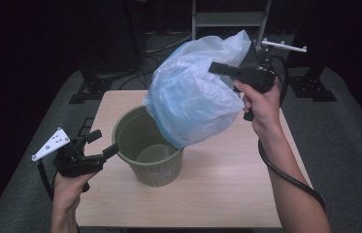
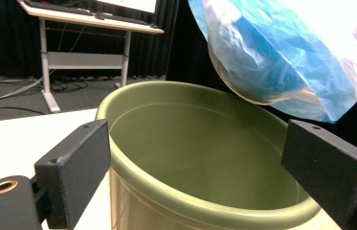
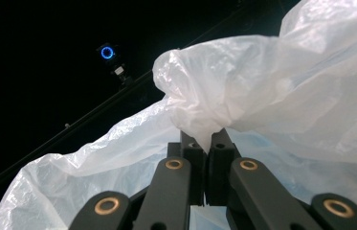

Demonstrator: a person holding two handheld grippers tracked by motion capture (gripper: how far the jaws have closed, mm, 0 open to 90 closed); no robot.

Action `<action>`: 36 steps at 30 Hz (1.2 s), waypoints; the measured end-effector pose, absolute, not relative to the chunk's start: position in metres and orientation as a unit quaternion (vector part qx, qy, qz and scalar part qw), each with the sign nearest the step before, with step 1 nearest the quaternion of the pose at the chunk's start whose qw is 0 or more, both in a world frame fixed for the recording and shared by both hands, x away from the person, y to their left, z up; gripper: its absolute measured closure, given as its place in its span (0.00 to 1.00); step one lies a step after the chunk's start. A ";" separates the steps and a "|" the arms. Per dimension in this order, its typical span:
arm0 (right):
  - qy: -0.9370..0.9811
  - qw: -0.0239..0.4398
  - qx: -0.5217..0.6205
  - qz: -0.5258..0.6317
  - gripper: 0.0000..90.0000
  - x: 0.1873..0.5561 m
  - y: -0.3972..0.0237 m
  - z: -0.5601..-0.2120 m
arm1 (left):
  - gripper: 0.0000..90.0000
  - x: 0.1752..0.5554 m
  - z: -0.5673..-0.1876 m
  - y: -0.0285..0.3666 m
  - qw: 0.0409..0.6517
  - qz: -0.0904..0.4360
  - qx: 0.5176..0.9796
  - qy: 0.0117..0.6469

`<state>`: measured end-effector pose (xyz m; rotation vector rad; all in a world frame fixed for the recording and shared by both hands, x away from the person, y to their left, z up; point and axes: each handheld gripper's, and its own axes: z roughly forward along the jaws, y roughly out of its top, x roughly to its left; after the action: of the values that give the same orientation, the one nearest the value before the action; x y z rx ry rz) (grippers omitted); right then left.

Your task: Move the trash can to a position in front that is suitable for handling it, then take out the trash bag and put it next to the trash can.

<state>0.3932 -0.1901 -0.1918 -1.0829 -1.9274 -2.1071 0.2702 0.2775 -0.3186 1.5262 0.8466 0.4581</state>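
- One bag (image 1: 193, 92) and one green bin (image 1: 147, 148) are seen on the counter (image 1: 227, 184).
- The bag is held above the bin, pinched in the raised right tool (image 1: 216, 68).
- The left tool (image 1: 103, 143), released, is held level with its jaws astride the bin's rim.

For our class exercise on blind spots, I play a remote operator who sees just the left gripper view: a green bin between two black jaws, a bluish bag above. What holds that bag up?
Observer: The right hand-held gripper holds it; in the right gripper view its jaws are pinched shut on a bunched fold of the plastic bag.
Operator: Is the bag clear of the bin?
Observer: From the high view its bottom hangs over the far right part of the green bin's rim; I cannot tell whether they touch.
Operator: And my own gripper?
Observer: The left hand-held gripper sits at the bin's left side, jaws open, one tip close by the rim.
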 end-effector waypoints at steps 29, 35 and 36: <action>-0.604 0.006 -0.423 -0.676 0.99 0.387 -0.274 -0.230 | 0.09 0.273 -0.322 0.275 0.618 0.193 0.667 0.368; -0.602 0.006 -0.430 -0.673 0.99 0.388 -0.278 -0.238 | 0.09 0.272 -0.320 0.273 0.618 0.194 0.669 0.364; -0.603 0.006 -0.430 -0.672 0.99 0.388 -0.278 -0.239 | 0.09 0.272 -0.320 0.273 0.618 0.194 0.669 0.364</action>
<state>0.3880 -0.2782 -0.2386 -1.3453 -1.8854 -2.1033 0.2721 0.2731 -0.3203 1.5397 0.8381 0.4470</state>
